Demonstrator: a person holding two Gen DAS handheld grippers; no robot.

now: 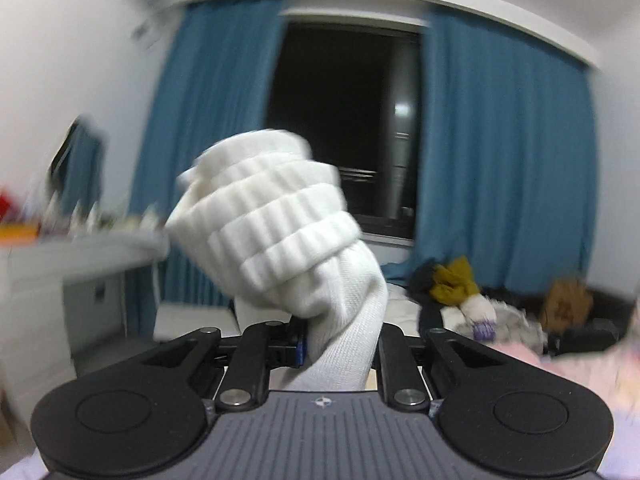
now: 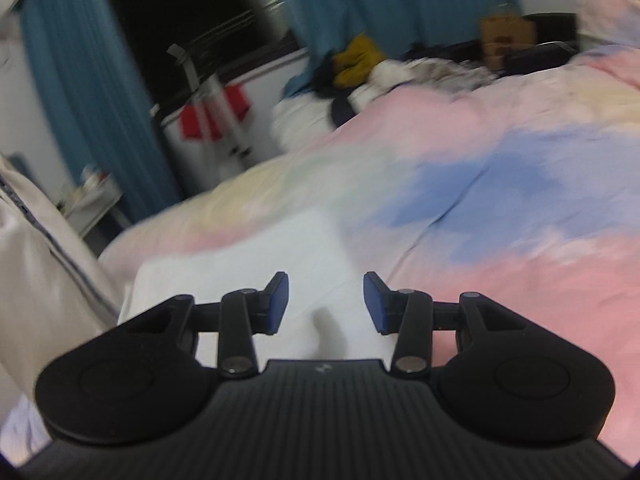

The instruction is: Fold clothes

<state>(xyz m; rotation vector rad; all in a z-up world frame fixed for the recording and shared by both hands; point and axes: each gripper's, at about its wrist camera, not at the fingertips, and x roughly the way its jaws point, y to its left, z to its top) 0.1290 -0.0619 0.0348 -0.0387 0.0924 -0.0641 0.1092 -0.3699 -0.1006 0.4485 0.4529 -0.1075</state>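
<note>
A: What lies around you?

B: Ahead of your left tool (image 1: 340, 344) stand two blue curtains (image 1: 216, 128) either side of one dark window (image 1: 344, 120). A white worktop (image 1: 92, 248) with blurred clutter sits at the left. At the right, one heap of clothes (image 1: 460, 292) with a mustard piece on top rests on the far end of the bed.

A: And the left tool?

B: Your left tool is clamped tight on one white sock (image 1: 280, 232), held up in the air; its ribbed cuff bunches in folds and blocks most of the window.

A: The right one?

B: Your right tool (image 2: 325, 304) stands partly open, holding nothing, its two blue pads (image 2: 278, 300) above one flat white cloth (image 2: 248, 256) on the pink and blue bedspread (image 2: 500, 200). A beige garment (image 2: 36, 260) hangs at the left edge.
</note>
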